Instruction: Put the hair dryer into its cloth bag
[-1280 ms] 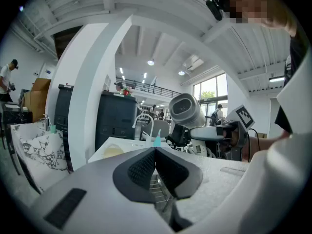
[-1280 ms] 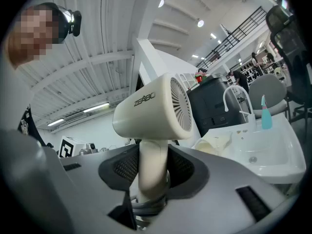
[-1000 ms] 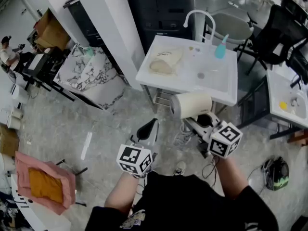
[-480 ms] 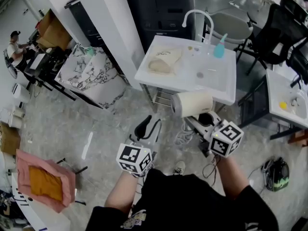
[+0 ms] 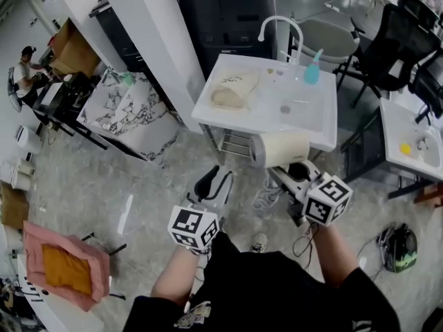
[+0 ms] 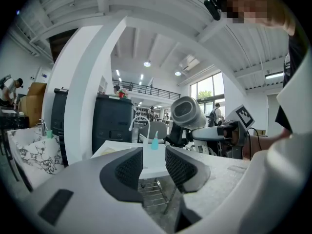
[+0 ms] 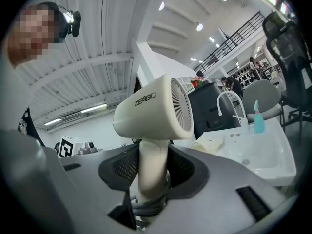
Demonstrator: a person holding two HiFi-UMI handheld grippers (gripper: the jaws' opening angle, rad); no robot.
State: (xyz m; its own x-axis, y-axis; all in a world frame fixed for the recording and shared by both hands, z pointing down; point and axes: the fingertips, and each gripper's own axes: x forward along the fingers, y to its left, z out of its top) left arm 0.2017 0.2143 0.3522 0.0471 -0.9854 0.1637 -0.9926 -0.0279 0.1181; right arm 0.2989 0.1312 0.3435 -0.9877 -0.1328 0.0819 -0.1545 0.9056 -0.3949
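The cream hair dryer (image 5: 280,149) is held up in front of the white sink counter (image 5: 304,120), barrel on its side. My right gripper (image 5: 295,175) is shut on its handle (image 7: 152,165), with both pads pressed against it. Its cord (image 5: 265,198) dangles below. The beige cloth bag (image 5: 232,90) lies flat on the counter's left part, also seen past the dryer (image 7: 210,144). My left gripper (image 5: 216,184) hangs lower left of the dryer, apart from it. Its jaws stand open with nothing between them (image 6: 153,162). The dryer (image 6: 187,112) shows to its upper right.
A faucet (image 5: 280,28) and a blue bottle (image 5: 313,69) stand at the counter's back. A marble-topped table (image 5: 128,109) is to the left and black chairs (image 5: 398,40) to the right. A pink tray (image 5: 66,265) and a helmet (image 5: 396,247) lie on the floor.
The left gripper's jaws went from shut to open. The right gripper kept its hold on the dryer and drifted slightly toward the counter.
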